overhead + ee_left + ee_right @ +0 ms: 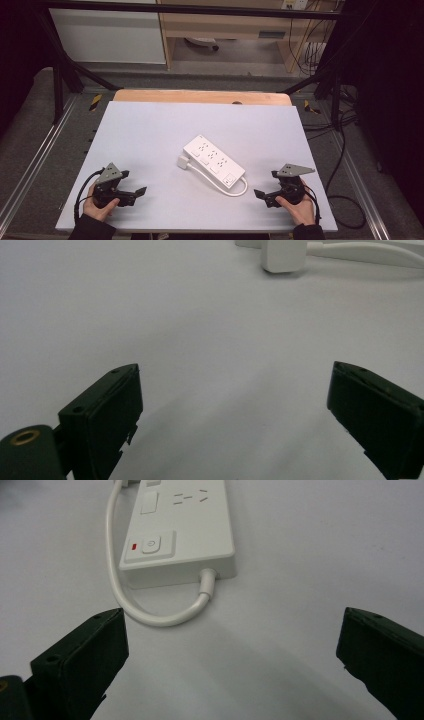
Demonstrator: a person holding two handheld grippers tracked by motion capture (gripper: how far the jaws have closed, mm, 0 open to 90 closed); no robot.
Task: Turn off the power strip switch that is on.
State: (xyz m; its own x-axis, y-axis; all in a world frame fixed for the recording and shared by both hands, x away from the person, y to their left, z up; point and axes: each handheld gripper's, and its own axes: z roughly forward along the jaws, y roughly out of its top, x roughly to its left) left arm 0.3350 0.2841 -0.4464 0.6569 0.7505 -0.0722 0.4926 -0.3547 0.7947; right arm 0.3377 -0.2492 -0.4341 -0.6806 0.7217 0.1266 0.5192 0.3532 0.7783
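Two tools, left and right, both gaping empty; between them one white power strip, one cord, one plug.

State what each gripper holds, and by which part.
Nothing is held: the left gripper and right gripper are open, apart from the power strip.

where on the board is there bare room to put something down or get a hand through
Most of the white board is bare: the whole far strip beyond the power strip, the left side between it and the left gripper, and the far right corner. It is tightest at the near middle-right, where the looped cable lies close to the right gripper, and by the plug.
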